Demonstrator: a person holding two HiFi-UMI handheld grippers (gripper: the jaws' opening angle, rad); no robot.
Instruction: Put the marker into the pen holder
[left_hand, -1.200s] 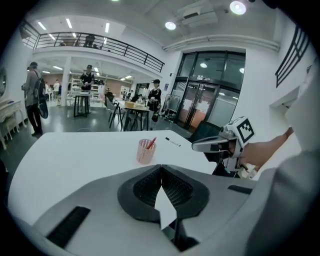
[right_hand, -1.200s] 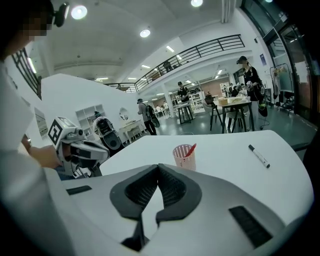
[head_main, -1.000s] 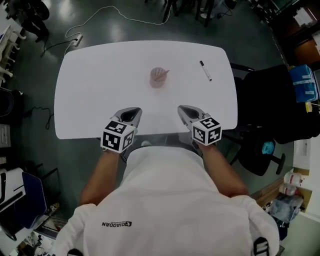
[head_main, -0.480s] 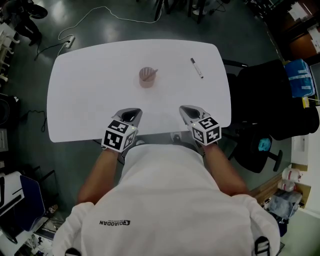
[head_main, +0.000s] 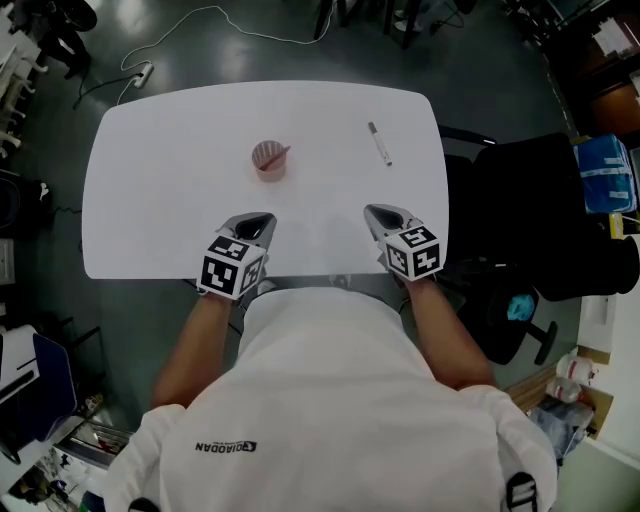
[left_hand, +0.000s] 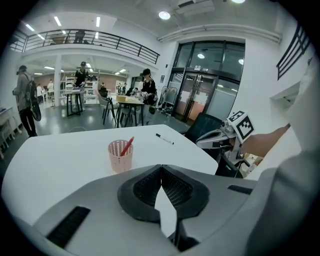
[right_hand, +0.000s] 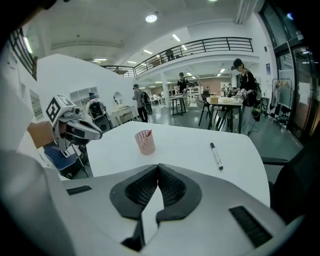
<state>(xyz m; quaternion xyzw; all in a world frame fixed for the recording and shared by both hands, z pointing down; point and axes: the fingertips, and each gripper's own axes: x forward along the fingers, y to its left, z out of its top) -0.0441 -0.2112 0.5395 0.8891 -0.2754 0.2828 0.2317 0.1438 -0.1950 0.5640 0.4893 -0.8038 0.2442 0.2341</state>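
A white marker with a black cap (head_main: 379, 143) (right_hand: 216, 155) (left_hand: 164, 138) lies flat on the white table (head_main: 180, 210), toward its far right. A pink perforated pen holder (head_main: 269, 160) (left_hand: 120, 155) (right_hand: 145, 141) stands upright near the table's middle with a red pen leaning in it. My left gripper (head_main: 257, 224) (left_hand: 161, 169) is shut and empty near the front edge, short of the holder. My right gripper (head_main: 383, 217) (right_hand: 158, 167) is shut and empty, near the front edge, short of the marker.
A black office chair (head_main: 520, 210) stands right of the table. A white cable and power strip (head_main: 145, 72) lie on the floor behind. In the gripper views, people, desks and chairs (left_hand: 125, 107) fill the hall beyond the table.
The head view has shifted, so the table, holder and marker appear further left. Both grippers stay shut near the front edge.
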